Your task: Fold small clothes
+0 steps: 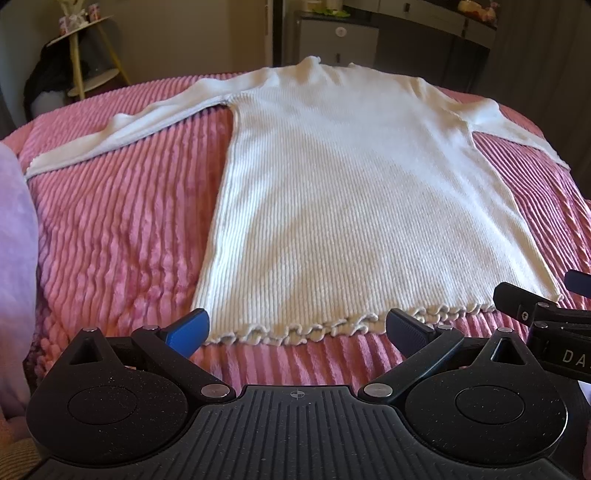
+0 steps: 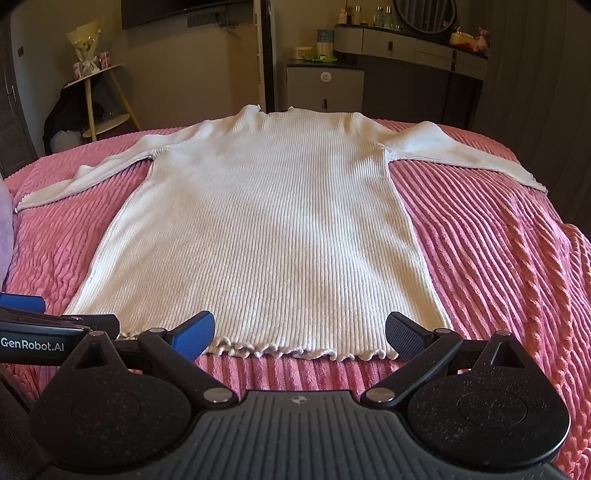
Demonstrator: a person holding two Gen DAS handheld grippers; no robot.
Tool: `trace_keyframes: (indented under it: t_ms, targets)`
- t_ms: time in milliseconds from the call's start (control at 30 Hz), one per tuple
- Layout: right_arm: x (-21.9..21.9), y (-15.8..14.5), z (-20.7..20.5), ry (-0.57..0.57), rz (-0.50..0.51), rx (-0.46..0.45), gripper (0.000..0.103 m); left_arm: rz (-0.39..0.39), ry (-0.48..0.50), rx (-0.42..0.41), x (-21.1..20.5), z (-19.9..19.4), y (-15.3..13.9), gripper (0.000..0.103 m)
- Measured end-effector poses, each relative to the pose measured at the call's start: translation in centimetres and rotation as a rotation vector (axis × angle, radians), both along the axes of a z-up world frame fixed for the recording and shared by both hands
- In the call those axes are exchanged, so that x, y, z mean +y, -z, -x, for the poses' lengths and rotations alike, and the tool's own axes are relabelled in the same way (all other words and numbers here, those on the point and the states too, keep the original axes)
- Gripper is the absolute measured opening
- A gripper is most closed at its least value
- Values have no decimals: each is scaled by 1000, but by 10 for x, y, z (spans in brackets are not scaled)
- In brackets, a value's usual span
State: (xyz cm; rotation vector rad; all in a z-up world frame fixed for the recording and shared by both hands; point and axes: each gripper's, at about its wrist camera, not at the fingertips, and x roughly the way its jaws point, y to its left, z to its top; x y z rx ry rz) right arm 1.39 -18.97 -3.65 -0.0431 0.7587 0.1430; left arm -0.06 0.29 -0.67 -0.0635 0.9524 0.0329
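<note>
White ribbed sweater [image 1: 343,192] lies flat on pink corduroy-type bedspread [image 1: 118,229], front/back down can't tell. Neck end far from the cams, ruffled hem [image 1: 314,326] nearest. Both sleeves spread out sideways: left sleeve [image 1: 122,129] runs out toward the bed's left edge, right sleeve [image 1: 517,125] angles off toward the right edge. Body looks smooth, no folds made yet.

Left gripper [image 1: 295,326] sits low & level just short of the hem, pointing along the sweater's length. Fingers wide apart; blue pad [image 1: 188,330] near the hem's left corner, the dark pad [image 1: 408,332] over the ruffle further right. Nothing between them, not gripping fabric. Whether pads actually touch the cloth: can't tell.

Right gripper [image 2: 299,332] same pose, low, level, aimed up the garment from the hem side. Fingers spread wide too; its blue pad [image 2: 194,332] at the hem toward the left, dark pad [image 2: 406,334] by the hem's right corner. Hem ruffle [image 2: 291,350] runs across the gap, nothing clamped.

The two tools are side by side, close: right one's edge shows at the right of the left cam view [image 1: 546,325], left one's side w/ "GenRobot.AI" label shows at the left of the right cam view [image 2: 40,339].

Outward: lilac cloth [image 1: 14,266] at bed's left edge. Beyond the bed, a small round yellow-legged side table [image 2: 103,99] w/ a bouquet, a grey cabinet [image 2: 325,88], a dresser w/ round mirror [image 2: 424,14] & bottles.
</note>
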Motion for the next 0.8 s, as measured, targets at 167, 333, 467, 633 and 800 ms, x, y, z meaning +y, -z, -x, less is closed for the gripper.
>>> trace_keyframes:
  t_ms: [167,333,467,633,800]
  targets:
    - [0,0,0,0,0,1,99,2,1,3,2,1,1,103]
    - [0,-1,-2,-1,-1,2,99,3,-1,7,0,-1,1,103]
    - [0,3,0,-1,-1,3,99,4,-2,11,1,-2,2,103]
    - [0,1,-1,-1,-1,3,99,5,-3,14,1,-2,2,103]
    - [-1,4,0,-1,0,4,99,8,-4,20,1,-2,3,103]
